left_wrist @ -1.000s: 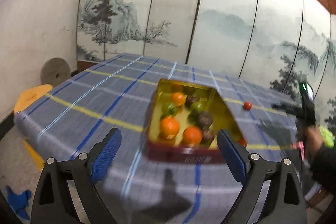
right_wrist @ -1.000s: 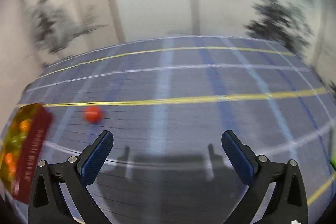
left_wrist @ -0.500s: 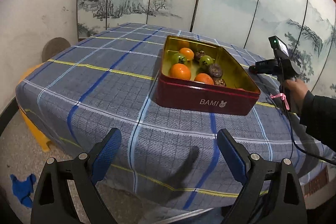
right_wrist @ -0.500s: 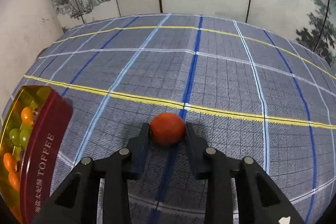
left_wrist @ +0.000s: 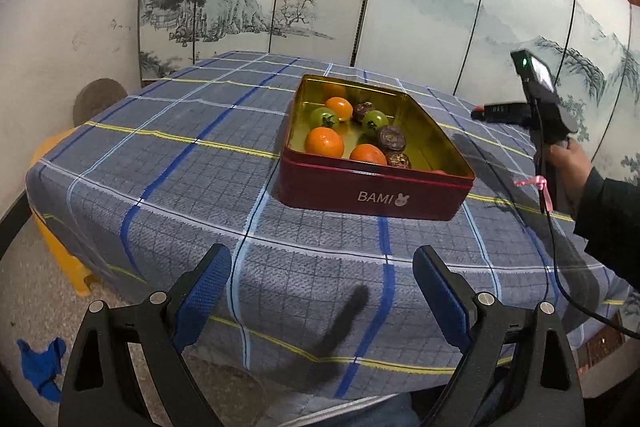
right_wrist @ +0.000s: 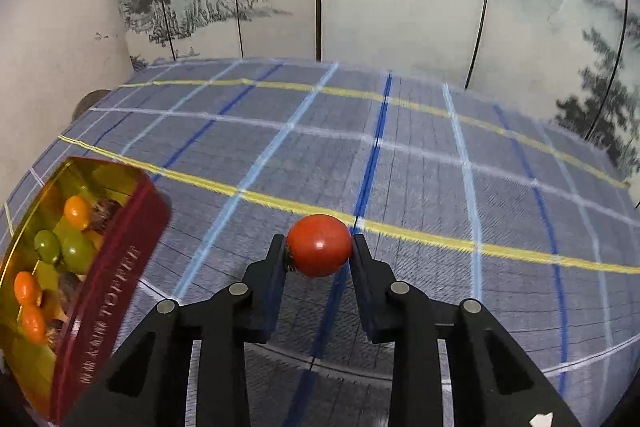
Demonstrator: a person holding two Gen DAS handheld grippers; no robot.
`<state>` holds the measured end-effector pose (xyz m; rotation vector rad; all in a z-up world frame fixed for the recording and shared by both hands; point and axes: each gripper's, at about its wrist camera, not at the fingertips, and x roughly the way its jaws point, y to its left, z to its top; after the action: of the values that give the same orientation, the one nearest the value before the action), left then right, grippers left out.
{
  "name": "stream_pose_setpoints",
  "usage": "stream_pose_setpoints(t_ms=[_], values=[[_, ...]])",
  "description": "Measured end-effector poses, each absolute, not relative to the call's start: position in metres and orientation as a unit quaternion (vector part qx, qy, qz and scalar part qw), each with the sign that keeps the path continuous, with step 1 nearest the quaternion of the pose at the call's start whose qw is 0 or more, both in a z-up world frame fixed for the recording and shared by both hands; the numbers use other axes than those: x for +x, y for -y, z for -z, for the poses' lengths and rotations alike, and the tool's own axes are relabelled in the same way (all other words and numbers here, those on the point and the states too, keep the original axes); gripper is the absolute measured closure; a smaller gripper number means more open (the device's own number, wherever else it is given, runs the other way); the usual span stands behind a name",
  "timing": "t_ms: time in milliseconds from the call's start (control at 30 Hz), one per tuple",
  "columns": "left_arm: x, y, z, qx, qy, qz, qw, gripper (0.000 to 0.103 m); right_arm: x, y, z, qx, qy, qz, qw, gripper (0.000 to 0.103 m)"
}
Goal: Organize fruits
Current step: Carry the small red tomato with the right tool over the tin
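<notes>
Red tomato (right_wrist: pixel 319 245) pinched in right hand-held gripper (right_wrist: pixel 319 247), likely bound for tin (right_wrist: pixel 104 267); left hand-held gripper (left_wrist: pixel 322 291) wide, empty.

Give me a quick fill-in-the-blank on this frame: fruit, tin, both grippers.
1. The right gripper is shut on a ____ tomato.
2. The left gripper is ____, with nothing between its fingers.
3. The word on the red tin's near side, in the left wrist view, is ____.
4. The tin holds ____ green fruits.

Missing words: red; open; BAMI; two
</notes>
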<state>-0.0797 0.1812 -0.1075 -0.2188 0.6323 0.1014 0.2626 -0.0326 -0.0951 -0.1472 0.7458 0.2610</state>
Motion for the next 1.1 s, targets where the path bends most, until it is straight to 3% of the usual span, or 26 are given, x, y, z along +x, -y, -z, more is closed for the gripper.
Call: stream_pose_setpoints(t_ms=[500, 1100], values=[[-0.118, -0.176, 0.088, -0.089, -0.293, -0.073, 0.949, 0.011, 0.203, -0.019, 0.031, -0.081, -0.3, -0.144, 0.94, 0.075], [-0.129, -0.187, 0.099, -0.103, -0.309, -0.089, 0.941, 0.011, 0.174, -0.075, 0.032, -0.098, -0.297, -0.182, 0.932, 0.074]])
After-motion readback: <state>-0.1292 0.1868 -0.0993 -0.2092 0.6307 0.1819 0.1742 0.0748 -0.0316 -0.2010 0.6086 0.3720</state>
